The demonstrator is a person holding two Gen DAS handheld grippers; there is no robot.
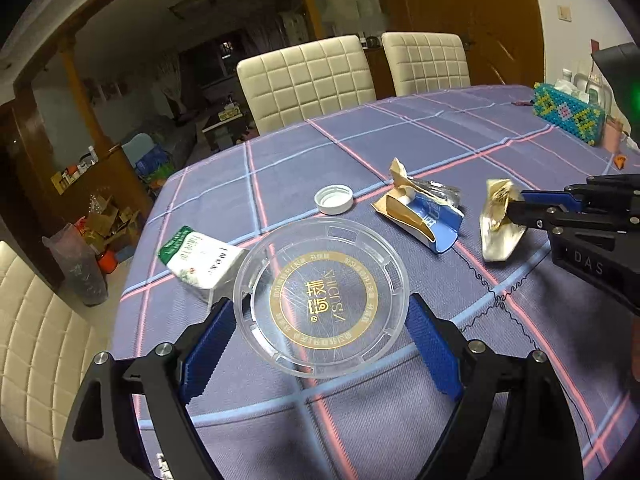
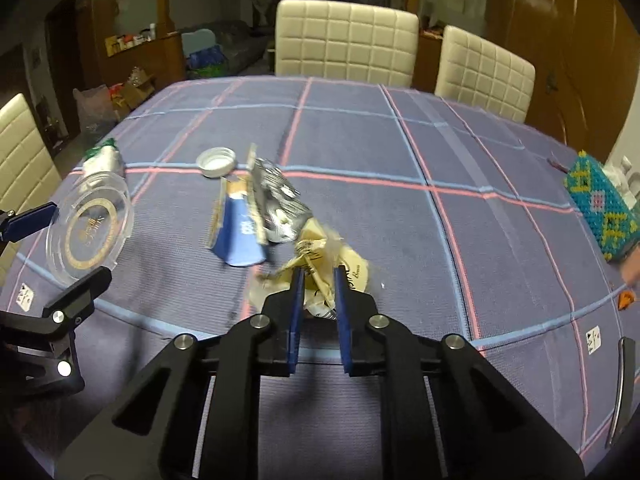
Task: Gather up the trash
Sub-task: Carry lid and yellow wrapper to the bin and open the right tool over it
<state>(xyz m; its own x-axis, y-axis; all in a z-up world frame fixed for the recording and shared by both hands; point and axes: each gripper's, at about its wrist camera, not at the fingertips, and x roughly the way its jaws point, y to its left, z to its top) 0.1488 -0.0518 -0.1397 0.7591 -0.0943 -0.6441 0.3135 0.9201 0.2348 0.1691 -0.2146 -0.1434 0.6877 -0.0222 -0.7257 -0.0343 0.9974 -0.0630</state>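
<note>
My left gripper [image 1: 320,312] is open, its blue pads on either side of a clear round plastic lid [image 1: 322,298] with a gold ring, lying on the table. My right gripper [image 2: 318,280] is shut on a crumpled cream-and-gold wrapper [image 2: 316,260], which also shows in the left wrist view [image 1: 500,220], held just above the cloth. A torn blue-and-brown carton [image 1: 416,208] lies between them. A white bottle cap [image 1: 334,199] sits behind the lid. A green-and-white tissue packet [image 1: 200,260] lies left of the lid.
The table wears a purple checked cloth [image 2: 360,140]. A beaded turquoise box [image 2: 604,208] stands at the right edge. Cream chairs [image 2: 346,38] stand behind the table and at its left side. A small orange scrap [image 2: 626,299] lies near the right edge.
</note>
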